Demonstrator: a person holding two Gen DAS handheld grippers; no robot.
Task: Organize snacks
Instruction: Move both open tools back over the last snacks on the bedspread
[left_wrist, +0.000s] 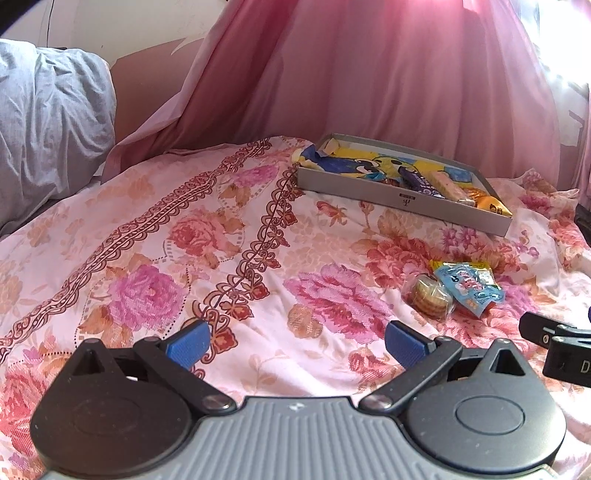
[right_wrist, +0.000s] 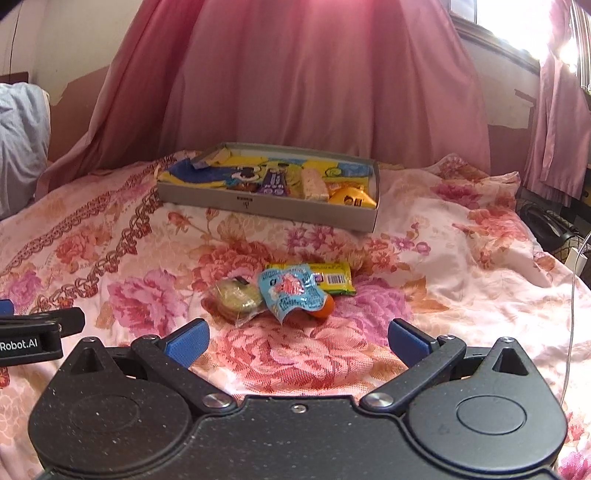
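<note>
A small pile of snacks lies on the floral bedsheet: a clear pack of round biscuits (right_wrist: 234, 297) (left_wrist: 430, 295), a light blue pouch (right_wrist: 291, 291) (left_wrist: 469, 286) and a yellow-green wrapper (right_wrist: 332, 277) behind it. Farther back sits a shallow grey box (right_wrist: 266, 205) (left_wrist: 399, 195) holding a purple bar (right_wrist: 275, 184), a pale bar (right_wrist: 314, 184) and a yellow packet (right_wrist: 351, 197). My right gripper (right_wrist: 297, 343) is open, just short of the pile. My left gripper (left_wrist: 295, 343) is open over bare sheet, with the pile ahead to its right.
Pink curtains (right_wrist: 314, 81) hang behind the bed. A grey pillow (left_wrist: 51, 129) lies at the far left. The bed's right edge drops to dark cables (right_wrist: 546, 221). Each gripper's side shows in the other's view: the right gripper (left_wrist: 554, 343) and the left gripper (right_wrist: 37, 332).
</note>
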